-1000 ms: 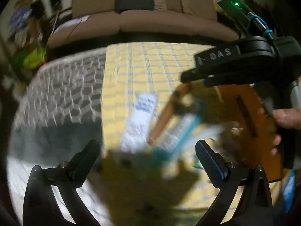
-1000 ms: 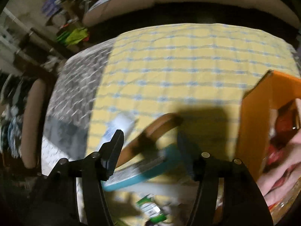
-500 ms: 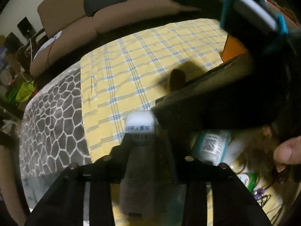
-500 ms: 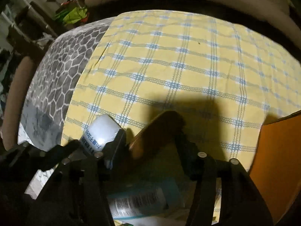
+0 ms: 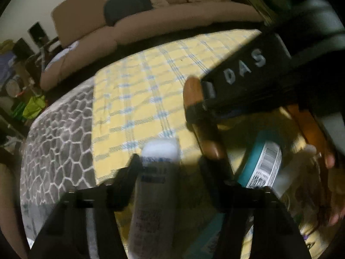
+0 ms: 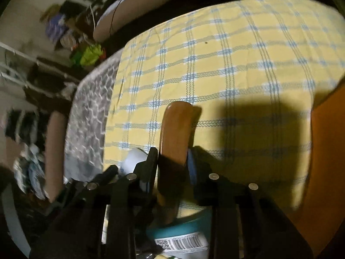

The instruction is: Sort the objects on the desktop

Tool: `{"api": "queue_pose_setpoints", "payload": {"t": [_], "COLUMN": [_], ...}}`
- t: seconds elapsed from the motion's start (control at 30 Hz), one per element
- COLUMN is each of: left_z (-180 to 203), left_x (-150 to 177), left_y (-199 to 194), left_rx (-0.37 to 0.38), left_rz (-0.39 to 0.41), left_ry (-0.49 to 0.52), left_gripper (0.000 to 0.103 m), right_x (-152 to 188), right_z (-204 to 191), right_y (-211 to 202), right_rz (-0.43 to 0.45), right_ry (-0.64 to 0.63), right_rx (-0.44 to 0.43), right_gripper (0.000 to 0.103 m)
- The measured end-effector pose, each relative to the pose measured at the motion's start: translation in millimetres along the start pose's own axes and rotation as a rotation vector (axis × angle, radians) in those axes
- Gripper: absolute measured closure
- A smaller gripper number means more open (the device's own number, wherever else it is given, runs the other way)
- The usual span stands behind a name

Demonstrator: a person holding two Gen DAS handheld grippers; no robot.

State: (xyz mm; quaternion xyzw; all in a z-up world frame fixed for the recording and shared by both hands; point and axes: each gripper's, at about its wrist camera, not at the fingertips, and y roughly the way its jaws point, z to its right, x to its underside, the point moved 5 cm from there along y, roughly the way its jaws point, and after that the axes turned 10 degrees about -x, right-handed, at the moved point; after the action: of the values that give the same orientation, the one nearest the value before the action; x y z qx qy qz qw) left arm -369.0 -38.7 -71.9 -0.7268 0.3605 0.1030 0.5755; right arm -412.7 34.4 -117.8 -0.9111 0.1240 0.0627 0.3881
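place: home living room | evidence: tan sofa [image 5: 151, 21], dark cushion [image 5: 127, 5], checked tablecloth [image 6: 215, 64] (clutter beside)

Tube [image 5: 158, 172] left of handle [image 5: 194, 99]

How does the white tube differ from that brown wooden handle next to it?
The white tube is pale plastic with printed text; the wooden handle is plain glossy brown. The tube has a broad cap end; the handle is slimmer with a rounded tip. The left gripper has been closing around the tube, the right gripper on the handle. Both lie over the yellow checked cloth.
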Motion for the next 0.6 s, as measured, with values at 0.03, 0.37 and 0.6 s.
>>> {"api": "queue_pose_setpoints", "payload": {"t": [0.03,0.37,0.6], "left_z": [1.4,12.4,24.6], "left_x": [-2.7,-4.3,-9.5], "left_y": [-1.4,17.0,16.4], "left_rx": [0.002,0.185,0.242], "left_rz": [0.007,-0.149,-0.144], "left_ry": [-0.002,-0.104,-0.080], "left_gripper": [0.098,0.044,0.042], "right_x": [0.7,-18.0,-22.7], "right_z": [0.2,-6.4,-10.8], "right_y": [0.5,22.1,26.5], "right_rz": [-0.002,-0.042,-0.119], "right_ry": [0.010,-0.029,-0.109], "right_rx": [-0.015,0.087,0.110], "right_gripper": [0.078,0.073,0.071]}}
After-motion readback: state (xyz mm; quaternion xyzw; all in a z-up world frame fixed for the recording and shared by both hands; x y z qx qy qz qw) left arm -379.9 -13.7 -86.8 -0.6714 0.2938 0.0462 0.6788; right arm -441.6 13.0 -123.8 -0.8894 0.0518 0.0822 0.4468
